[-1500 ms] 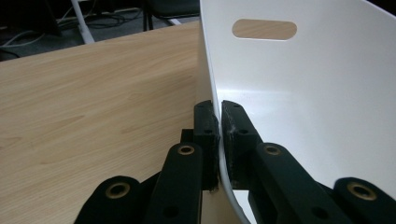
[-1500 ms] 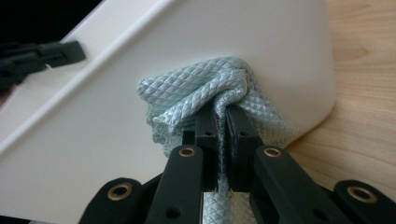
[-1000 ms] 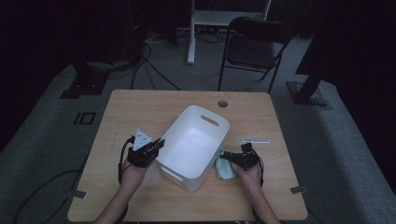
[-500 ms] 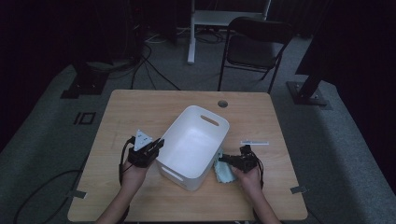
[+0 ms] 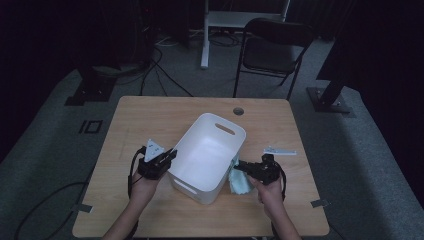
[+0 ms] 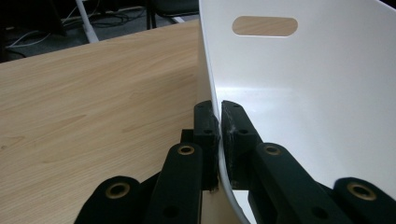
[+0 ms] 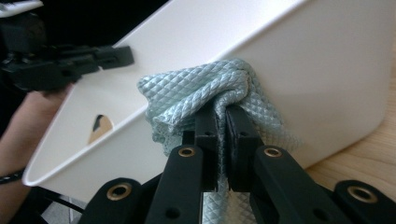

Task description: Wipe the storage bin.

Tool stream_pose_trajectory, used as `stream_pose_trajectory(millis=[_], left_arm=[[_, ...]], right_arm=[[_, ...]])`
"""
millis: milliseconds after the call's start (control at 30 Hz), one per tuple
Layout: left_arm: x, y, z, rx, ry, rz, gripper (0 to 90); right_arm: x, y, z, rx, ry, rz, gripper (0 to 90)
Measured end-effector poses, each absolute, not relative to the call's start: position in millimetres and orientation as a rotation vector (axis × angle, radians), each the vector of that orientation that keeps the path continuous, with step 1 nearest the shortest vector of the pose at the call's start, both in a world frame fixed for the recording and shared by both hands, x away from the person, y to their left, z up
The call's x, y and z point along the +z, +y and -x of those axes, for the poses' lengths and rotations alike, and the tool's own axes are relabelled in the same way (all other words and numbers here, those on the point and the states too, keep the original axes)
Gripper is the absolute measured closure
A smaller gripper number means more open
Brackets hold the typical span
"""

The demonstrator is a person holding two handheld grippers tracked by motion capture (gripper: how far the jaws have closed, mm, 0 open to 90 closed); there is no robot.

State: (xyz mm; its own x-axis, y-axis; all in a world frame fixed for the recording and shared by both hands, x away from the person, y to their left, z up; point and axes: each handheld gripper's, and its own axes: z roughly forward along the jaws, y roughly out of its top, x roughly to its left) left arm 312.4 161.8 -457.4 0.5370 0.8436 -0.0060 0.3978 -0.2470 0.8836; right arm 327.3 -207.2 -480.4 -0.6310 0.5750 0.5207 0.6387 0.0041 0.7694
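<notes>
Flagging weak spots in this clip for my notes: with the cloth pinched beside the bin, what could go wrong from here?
1. The right gripper pinches only a fold of the pale blue cloth, which presses against the outside of the white bin; lifted, its hanging part may catch the rim and drape outside.
2. The left gripper clamps only the bin's thin wall, so a nudge from the cloth side could tilt or slide the bin on the table.
</notes>
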Motion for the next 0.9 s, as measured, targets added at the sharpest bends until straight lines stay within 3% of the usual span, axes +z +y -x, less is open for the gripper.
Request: stream_pose_trajectory(millis=[900], left_arm=[[-457, 160, -312, 0.613, 1.020, -1.855, 85.4]], right_arm=[[-517, -210, -347, -1.586, -2.227, 1.446, 84.8]])
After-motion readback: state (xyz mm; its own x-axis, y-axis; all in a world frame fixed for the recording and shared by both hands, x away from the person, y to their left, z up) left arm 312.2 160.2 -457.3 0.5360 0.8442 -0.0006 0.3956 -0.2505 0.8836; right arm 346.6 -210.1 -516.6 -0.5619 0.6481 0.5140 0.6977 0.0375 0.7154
